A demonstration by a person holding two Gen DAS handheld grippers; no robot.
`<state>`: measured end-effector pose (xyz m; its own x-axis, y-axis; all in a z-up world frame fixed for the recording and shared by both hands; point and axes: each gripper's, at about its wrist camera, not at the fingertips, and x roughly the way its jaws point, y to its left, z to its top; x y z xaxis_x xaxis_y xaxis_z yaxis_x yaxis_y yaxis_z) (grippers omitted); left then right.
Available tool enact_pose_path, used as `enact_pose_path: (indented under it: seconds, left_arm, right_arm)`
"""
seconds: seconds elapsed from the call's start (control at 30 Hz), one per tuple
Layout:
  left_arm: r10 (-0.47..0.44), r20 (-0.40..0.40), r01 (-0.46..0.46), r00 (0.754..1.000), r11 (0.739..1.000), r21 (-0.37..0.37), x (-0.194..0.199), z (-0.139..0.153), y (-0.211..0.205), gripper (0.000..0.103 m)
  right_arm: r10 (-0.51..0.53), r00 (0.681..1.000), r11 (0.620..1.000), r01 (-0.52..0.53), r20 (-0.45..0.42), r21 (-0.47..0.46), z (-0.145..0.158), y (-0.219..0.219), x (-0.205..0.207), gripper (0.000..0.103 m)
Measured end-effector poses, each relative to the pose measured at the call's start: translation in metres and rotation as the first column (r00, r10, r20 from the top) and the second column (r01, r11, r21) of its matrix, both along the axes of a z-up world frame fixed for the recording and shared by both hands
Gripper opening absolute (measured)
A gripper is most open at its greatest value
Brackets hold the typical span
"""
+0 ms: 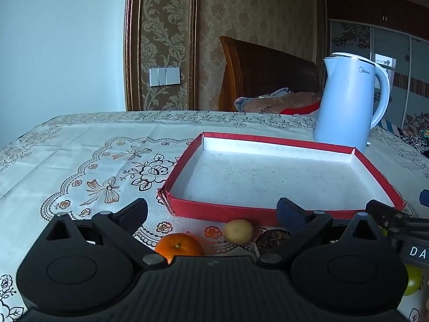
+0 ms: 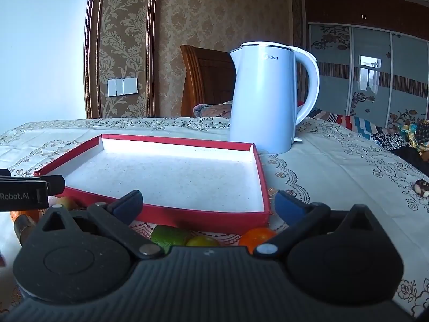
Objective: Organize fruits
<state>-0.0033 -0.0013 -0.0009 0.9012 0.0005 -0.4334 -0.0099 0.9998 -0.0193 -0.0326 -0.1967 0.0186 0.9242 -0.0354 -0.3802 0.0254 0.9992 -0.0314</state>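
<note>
1. Both tools hover low over the worktop (image 1: 67, 147) with its floral cloth, and neither holds anything. The left hand-held gripper (image 1: 211, 209) has its fingers spread wide apart, and so does the right hand-held gripper (image 2: 207, 201).
2. Straight ahead of both sits the shallow red cardboard tray with a white inside (image 1: 236, 210). Nothing lies in it, so by my reckoning the sorting has not begun.
3. Below and just in front of the left hand-held gripper, on the near side of the tray, lie a round orange fruit (image 1: 178, 247), a small pale yellow fruit (image 1: 238, 231) and a dark mottled round thing (image 1: 270, 238) I cannot name.
4. Under the right hand-held gripper, also short of the tray, lie a green fruit (image 2: 167, 234), a yellow-green fruit (image 2: 202, 241) and a small orange fruit (image 2: 256, 236).
5. A tall white electric kettle (image 2: 261, 96) stands beyond the tray's far right corner.
6. All the visible fruit is left to move; each piece seems to need picking up and setting inside the tray.
</note>
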Motion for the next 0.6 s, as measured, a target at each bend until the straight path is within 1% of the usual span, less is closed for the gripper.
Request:
enact_pose_path:
  seconds: [0.13,0.27,0.4,0.5,0.6]
  left_arm:
    - [-0.010,-0.039,0.010,0.999,1.000,0.008,0.0041,-0.0027,-0.0023,0.103]
    - [-0.007,-0.025,0.008,1.000,1.000,0.016,0.0015,-0.0022,-0.0036,0.103]
    - [-0.014,-0.028,0.015,1.000,1.000,0.027,0.0015,-0.0028,-0.0051,0.103]
    - [-0.029,-0.023,0.030,0.999,0.999,0.025,0.0002,-0.0012,-0.0036,0.103]
    - [-0.020,-0.006,0.020,1.000,1.000,0.019,-0.0014,0.0004,-0.0003,0.103]
  right_arm:
    - [0.003,1.000,1.000,-0.003,-0.010,0.011,-0.0007,-0.0019,0.0011,0.103]
    - [0.005,1.000,1.000,-0.005,-0.016,0.014,-0.0013,-0.0025,0.0025,0.103]
    - [0.006,1.000,1.000,-0.005,-0.019,0.015,-0.0016,-0.0026,0.0028,0.103]
    - [0.007,1.000,1.000,-0.007,-0.022,0.017,-0.0016,-0.0023,0.0027,0.103]
    - [0.009,1.000,1.000,-0.008,-0.027,0.020,-0.0020,-0.0021,0.0029,0.103]
